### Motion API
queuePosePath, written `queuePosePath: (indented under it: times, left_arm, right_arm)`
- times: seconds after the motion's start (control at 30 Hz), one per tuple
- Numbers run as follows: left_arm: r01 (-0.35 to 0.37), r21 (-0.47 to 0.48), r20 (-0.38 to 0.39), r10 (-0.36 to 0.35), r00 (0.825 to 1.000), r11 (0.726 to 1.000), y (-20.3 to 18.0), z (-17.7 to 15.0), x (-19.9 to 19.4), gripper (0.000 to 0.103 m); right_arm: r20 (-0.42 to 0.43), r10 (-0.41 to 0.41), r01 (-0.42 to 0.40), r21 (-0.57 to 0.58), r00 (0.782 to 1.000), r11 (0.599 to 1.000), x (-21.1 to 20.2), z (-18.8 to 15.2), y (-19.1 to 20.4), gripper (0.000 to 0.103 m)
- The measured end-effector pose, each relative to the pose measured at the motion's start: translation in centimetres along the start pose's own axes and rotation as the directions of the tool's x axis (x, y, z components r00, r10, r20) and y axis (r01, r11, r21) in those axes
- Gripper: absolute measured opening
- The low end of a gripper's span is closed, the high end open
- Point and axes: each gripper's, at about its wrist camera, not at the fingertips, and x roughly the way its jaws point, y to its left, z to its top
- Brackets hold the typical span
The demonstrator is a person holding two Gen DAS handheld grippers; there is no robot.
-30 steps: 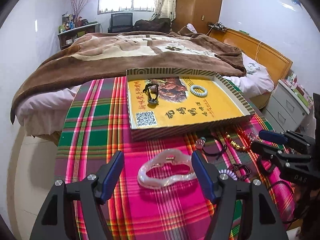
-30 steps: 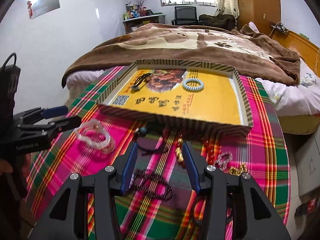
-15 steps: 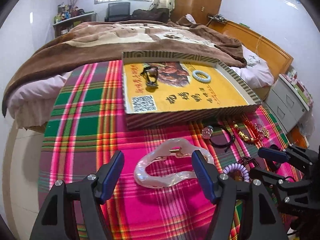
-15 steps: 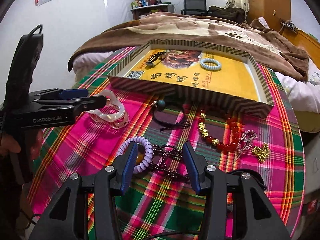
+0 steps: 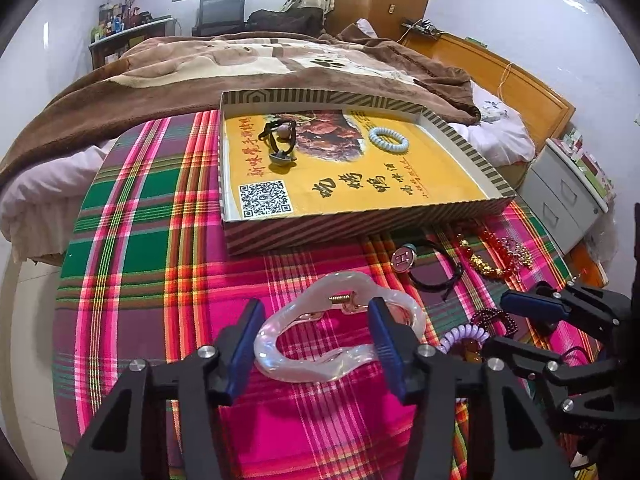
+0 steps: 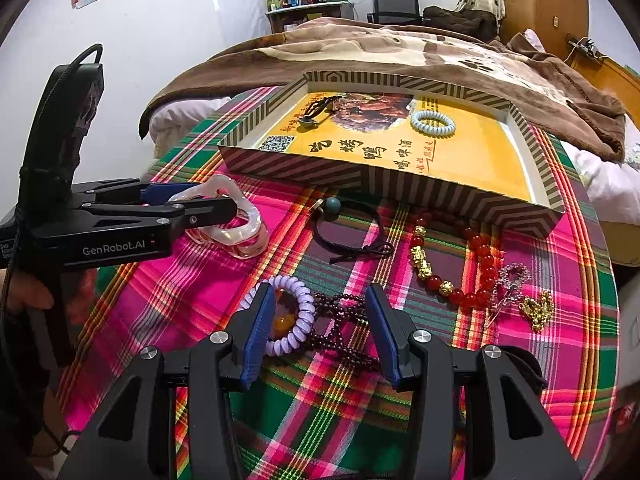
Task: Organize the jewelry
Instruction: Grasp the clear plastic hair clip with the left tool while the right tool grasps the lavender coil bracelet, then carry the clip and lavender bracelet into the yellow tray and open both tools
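Observation:
A pearly white hair clip (image 5: 340, 332) lies on the plaid cloth between the fingers of my left gripper (image 5: 316, 340), which is open around it; it also shows in the right wrist view (image 6: 236, 224). My right gripper (image 6: 320, 328) is open over a purple coil hair tie (image 6: 294, 316) and a dark bead bracelet (image 6: 344, 320). The striped box lid tray (image 5: 360, 224) holds a black cord with a bead (image 5: 280, 140) and a pale blue coil bracelet (image 5: 388, 140).
On the cloth lie a black cord with a round charm (image 6: 348, 232), a red and gold bead bracelet (image 6: 452, 264), a silver brooch (image 6: 508, 280) and a gold charm (image 6: 538, 308). A bed with a brown blanket (image 5: 240, 64) stands behind the table.
Both grippers drew back toward me and lowered. The hair clip now sits between the left fingers; the purple coil and dark beads have come between the right fingers.

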Motion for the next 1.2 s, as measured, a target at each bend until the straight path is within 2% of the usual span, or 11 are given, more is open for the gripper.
queuePosePath:
  times: [0.07,0.23,0.53,0.57,0.63,0.73,0.83,0.93,1.2]
  left_arm:
    - [-0.001,-0.010,0.007,0.001,1.000,1.000,0.2,0.1,-0.3,0.032]
    - [0.003,-0.012,0.003,-0.003,1.000,1.000,0.4,-0.2,-0.5,0.032]
    - [-0.067,-0.014,0.035,0.068,0.997,0.998,0.6,-0.8,-1.7,0.030]
    - [-0.081,-0.012,0.042,0.081,0.996,0.997,0.6,-0.9,-2.0,0.029]
    - [-0.110,0.000,0.059,0.110,0.992,0.994,0.3,-1.1,-2.5,0.027]
    - [-0.117,0.002,0.075,0.117,0.990,0.993,0.2,-1.3,-3.1,0.022]
    - [-0.137,0.013,0.088,0.135,0.987,0.991,0.0,-1.3,-3.5,0.011]
    - [-0.134,0.012,0.092,0.133,0.987,0.991,0.1,-1.3,-3.7,0.011]
    - [-0.128,0.014,0.070,0.127,0.990,0.992,0.4,-1.5,-3.0,0.011]
  right_arm:
    - [-0.009,0.003,-0.003,0.002,1.000,1.000,0.2,0.0,-0.1,0.047]
    - [-0.029,0.007,-0.007,-0.010,1.000,1.000,0.6,0.2,0.1,0.047]
    - [-0.047,0.012,-0.015,-0.062,0.999,0.998,1.4,0.7,1.3,0.047]
    - [-0.048,0.012,-0.015,-0.070,0.999,0.997,1.5,0.7,1.5,0.045]
    - [-0.054,0.008,-0.013,-0.083,0.998,0.996,1.7,0.7,1.8,0.036]
    - [-0.061,0.005,-0.011,-0.092,0.998,0.996,2.1,0.6,2.1,0.032]
    - [-0.061,-0.012,0.006,-0.100,0.998,0.995,2.2,0.4,2.3,0.015]
    - [-0.061,-0.013,0.007,-0.094,0.998,0.996,2.2,0.5,2.1,0.012]
    - [-0.040,-0.003,0.000,-0.078,0.999,0.997,1.9,0.6,2.0,0.011]
